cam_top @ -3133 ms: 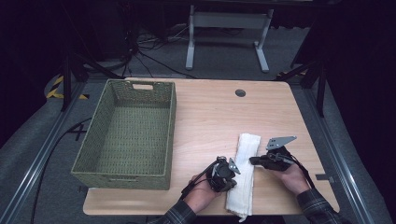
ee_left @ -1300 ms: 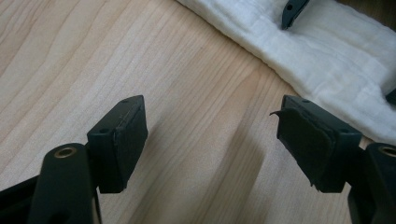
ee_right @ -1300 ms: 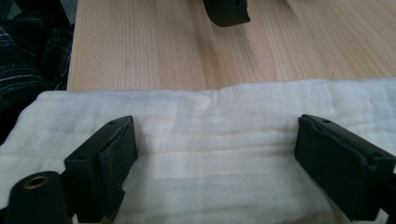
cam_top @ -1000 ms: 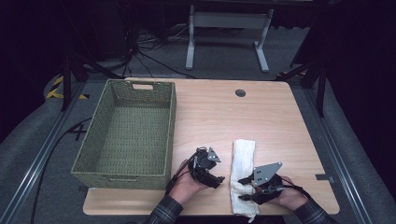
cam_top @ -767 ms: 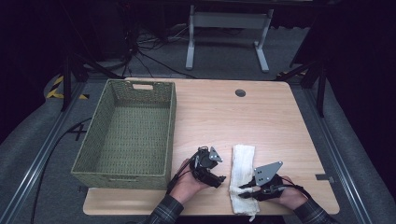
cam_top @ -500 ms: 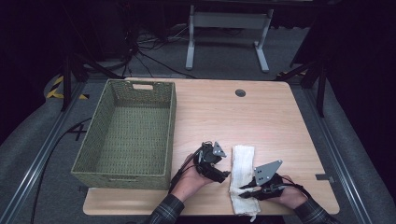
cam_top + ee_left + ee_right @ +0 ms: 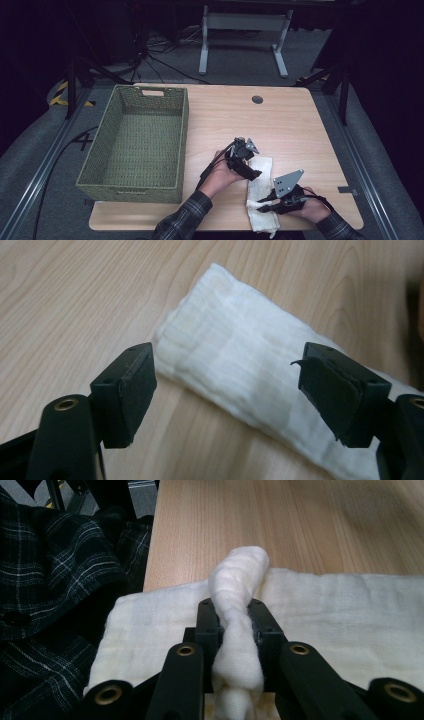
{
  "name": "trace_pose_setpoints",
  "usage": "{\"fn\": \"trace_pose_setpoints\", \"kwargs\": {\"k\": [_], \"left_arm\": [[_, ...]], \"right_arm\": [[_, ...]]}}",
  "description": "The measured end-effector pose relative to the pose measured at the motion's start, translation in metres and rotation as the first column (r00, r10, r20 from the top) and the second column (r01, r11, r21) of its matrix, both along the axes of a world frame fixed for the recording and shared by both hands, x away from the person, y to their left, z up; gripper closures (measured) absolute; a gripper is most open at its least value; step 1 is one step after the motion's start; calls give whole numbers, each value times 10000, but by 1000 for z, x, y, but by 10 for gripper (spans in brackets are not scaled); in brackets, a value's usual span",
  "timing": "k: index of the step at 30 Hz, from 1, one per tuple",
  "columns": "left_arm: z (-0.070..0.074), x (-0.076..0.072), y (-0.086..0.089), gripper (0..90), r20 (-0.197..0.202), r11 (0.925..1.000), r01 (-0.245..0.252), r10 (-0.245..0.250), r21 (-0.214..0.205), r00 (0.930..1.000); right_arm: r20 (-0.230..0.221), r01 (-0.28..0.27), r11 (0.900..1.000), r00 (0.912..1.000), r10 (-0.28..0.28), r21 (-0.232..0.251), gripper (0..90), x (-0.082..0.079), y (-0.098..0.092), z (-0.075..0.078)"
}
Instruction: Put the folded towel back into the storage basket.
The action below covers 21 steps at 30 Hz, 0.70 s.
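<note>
Wooden table: right gripper fingers pinch white towel; no writing.

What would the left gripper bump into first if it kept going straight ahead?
Most likely the folded white towel. The left gripper has its jaws open, and the towel lies on the wooden table right ahead between them. How far off it is stays hard to judge.
</note>
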<state>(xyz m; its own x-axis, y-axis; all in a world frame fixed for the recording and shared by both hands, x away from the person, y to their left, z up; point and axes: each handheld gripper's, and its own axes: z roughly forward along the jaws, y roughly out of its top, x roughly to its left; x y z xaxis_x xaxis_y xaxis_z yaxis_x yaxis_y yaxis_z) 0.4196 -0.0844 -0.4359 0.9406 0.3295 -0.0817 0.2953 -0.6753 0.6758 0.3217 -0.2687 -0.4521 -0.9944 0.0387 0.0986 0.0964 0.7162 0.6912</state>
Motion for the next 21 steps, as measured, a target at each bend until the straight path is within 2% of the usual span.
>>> {"fn": "trace_pose_setpoints", "kwargs": {"k": [3, 4, 5, 6, 7, 8, 9, 12, 13, 15, 16, 21], "left_arm": [[-1, 8, -8, 227, 97, 9998, 153, -154, 102, 9998], [0, 12, -12, 227, 131, 9989, 286, -291, 371, 9995], [-2, 14, -16, 224, 243, 9991, 291, -299, 294, 9993], [-6, 20, -24, 217, 68, 9985, 439, -442, 342, 9990], [-6, 20, -24, 217, 68, 9985, 439, -442, 342, 9990], [-10, 25, -29, 217, 108, 9963, 621, -628, 595, 9980], [-10, 25, -29, 217, 108, 9963, 621, -628, 595, 9980], [-19, 26, -34, 231, -58, 9924, 796, -794, 936, 9968], [-19, 26, -33, 237, -74, 9919, 913, -910, 883, 9958], [-19, 26, -32, 292, -42, 9913, 980, -980, 880, 9952], [-18, 26, -32, 292, 59, 9903, 1052, -1062, 909, 9943], [-16, 24, -29, 521, 23, 9850, 1515, -1523, 827, 9883]], "right_arm": [[-6, -3, 10000, 10000, 3, -4, 792, 0, 0, 0], [-6, -3, 10000, 10000, 3, -4, 792, 0, 0, 0], [-42, -15, 10000, 10000, 15, -1, 792, 1, 0, 0], [-64, -23, 10000, 10000, 23, 5, 792, 1, 0, 0], [-64, -23, 10000, 10000, 23, 5, 792, 1, 0, 0], [-117, -28, 10000, 9999, 29, 18, 792, 1, 0, 0], [-117, -28, 10000, 9999, 29, 18, 792, 1, 0, 0], [-100, 1, 10000, 9999, -1, 26, 792, 1, -2, 0], [-126, 18, 10000, 9999, -18, 34, 791, 1, -2, 0], [-138, -5, 10000, 9999, 6, 54, 792, 2, -2, 0], [-145, 16, 10000, 9999, -15, 51, 792, 2, -2, 0], [-203, 154, 9998, 9997, -152, 97, 792, 4, -3, 1]]}}
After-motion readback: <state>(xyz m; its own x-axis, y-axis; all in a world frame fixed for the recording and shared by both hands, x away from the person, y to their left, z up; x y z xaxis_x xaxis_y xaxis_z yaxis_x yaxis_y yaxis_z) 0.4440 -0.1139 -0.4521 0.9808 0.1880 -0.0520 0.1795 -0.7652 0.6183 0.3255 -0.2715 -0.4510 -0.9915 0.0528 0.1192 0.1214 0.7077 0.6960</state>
